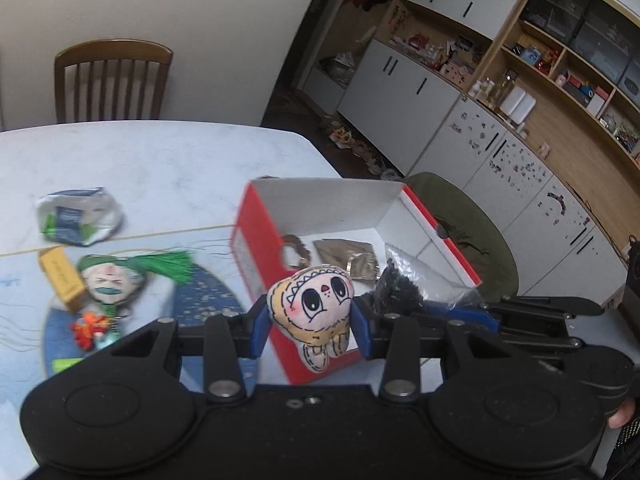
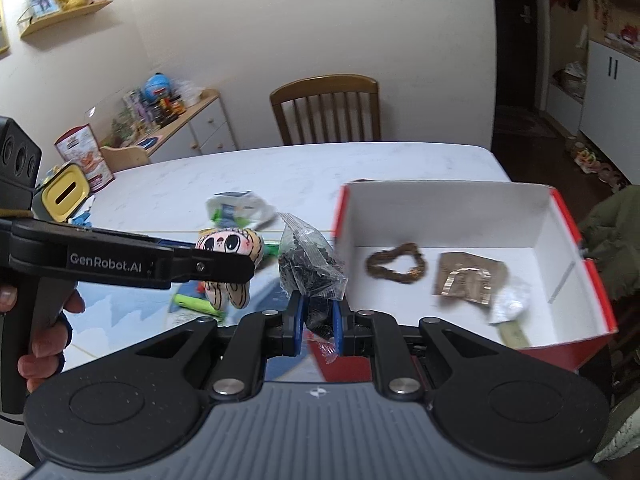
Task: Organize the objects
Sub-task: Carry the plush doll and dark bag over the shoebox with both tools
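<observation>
My left gripper (image 1: 310, 320) is shut on a small plush doll (image 1: 312, 304) with big eyes and a yellow hood, held in the air before the red box's near wall. That doll (image 2: 232, 244) also shows in the right wrist view, behind the left gripper's black arm. My right gripper (image 2: 317, 322) is shut on a clear bag of black bits (image 2: 308, 264), left of the open red box (image 2: 560, 216). Inside the box lie a brown bead bracelet (image 2: 396, 266), a brown packet (image 2: 470, 276) and a small white packet (image 2: 512, 304).
On the white table (image 1: 160, 160) lie a crumpled white-and-blue wrapper (image 1: 78, 216), a green-hatted doll with tassel (image 1: 116, 276), a yellow tag (image 1: 60, 276) and an orange trinket (image 1: 90, 326) on a blue mat. A wooden chair (image 2: 326, 108) stands behind; cabinets run along the right.
</observation>
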`<state>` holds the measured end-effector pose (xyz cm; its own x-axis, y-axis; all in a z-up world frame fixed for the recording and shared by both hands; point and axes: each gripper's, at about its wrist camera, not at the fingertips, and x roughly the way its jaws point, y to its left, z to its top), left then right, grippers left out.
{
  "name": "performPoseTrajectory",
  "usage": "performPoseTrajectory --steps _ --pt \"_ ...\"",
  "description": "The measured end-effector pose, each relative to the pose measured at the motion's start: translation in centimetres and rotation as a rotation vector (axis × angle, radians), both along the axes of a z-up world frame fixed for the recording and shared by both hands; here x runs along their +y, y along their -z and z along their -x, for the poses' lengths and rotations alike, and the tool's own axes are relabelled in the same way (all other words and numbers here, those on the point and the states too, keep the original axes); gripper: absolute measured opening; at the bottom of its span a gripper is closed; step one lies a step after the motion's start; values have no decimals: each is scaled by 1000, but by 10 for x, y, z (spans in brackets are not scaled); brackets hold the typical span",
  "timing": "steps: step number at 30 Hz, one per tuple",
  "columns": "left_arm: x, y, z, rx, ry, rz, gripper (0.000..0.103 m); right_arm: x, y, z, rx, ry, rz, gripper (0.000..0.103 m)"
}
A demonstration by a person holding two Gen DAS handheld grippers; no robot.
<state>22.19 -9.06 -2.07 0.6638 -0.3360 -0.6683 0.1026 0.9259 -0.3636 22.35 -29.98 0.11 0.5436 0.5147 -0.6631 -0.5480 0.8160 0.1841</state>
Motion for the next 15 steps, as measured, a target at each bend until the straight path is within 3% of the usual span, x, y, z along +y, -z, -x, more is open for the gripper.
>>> performPoseTrajectory --steps 15 --pt "-77 29 -55 75 25 -27 40 -86 16 -46 23 93 23 14"
